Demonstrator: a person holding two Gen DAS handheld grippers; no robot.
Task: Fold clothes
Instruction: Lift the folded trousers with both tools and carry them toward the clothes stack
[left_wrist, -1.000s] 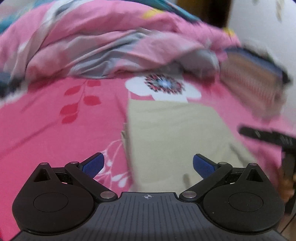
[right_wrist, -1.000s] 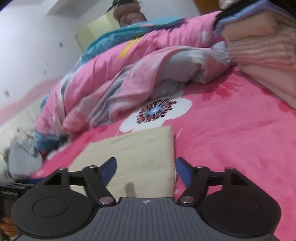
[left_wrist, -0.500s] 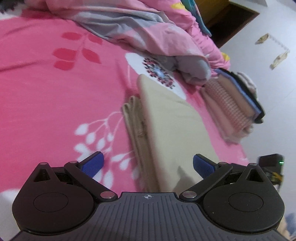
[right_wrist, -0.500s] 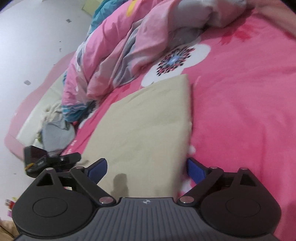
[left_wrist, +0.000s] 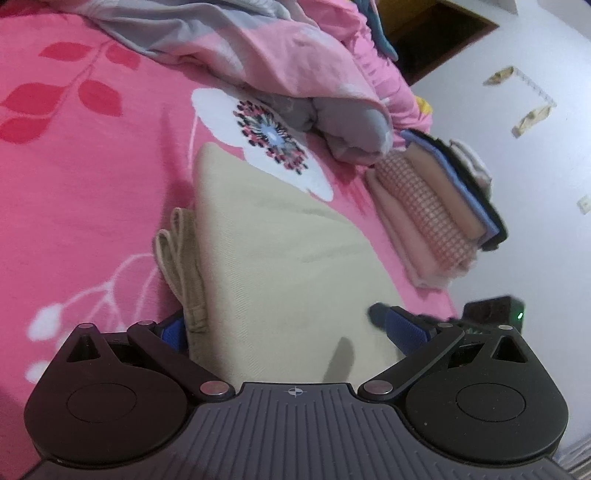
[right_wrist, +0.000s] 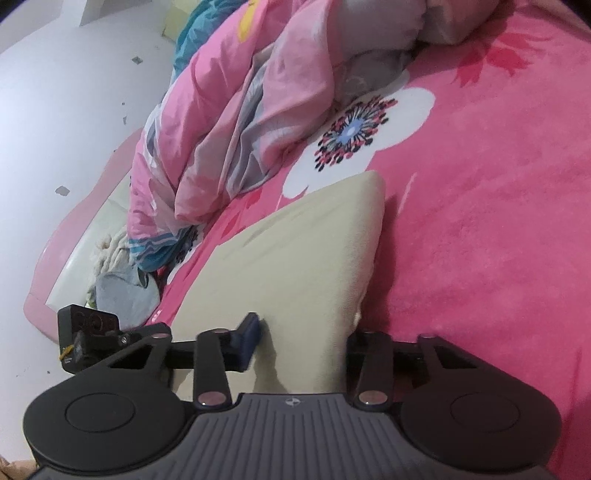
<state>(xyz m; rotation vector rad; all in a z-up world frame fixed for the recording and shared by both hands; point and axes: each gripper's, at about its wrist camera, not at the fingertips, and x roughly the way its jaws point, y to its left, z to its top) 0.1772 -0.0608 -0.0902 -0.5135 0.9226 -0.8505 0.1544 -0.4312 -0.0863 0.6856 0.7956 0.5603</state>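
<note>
Left wrist view: your left gripper (left_wrist: 288, 332) is spread wide, its blue pads on either side of the near end of the folded beige garment (left_wrist: 280, 266), which lies flat on the pink flowered blanket (left_wrist: 74, 177); half a second ago the left pad stood clear of the cloth, and it now sits partly behind the garment's doubled waistband edge (left_wrist: 181, 258). The camera has drawn closer, so the garment fills more of the frame than before. The stack of folded clothes (left_wrist: 436, 210) remains near the bed's right edge, apart from the garment, and the crumpled quilt (left_wrist: 280, 62) still lies beyond the white flower. Right wrist view: your right gripper (right_wrist: 303, 332) has narrowed since the earlier frame, when its fingers stood well apart; they now pinch the garment's (right_wrist: 303, 258) near right corner, the left pad (right_wrist: 249, 338) pressing into the top surface and the right finger hidden behind the folded edge. Your left gripper's body (right_wrist: 92, 332) shows at the far left, as before.
</note>
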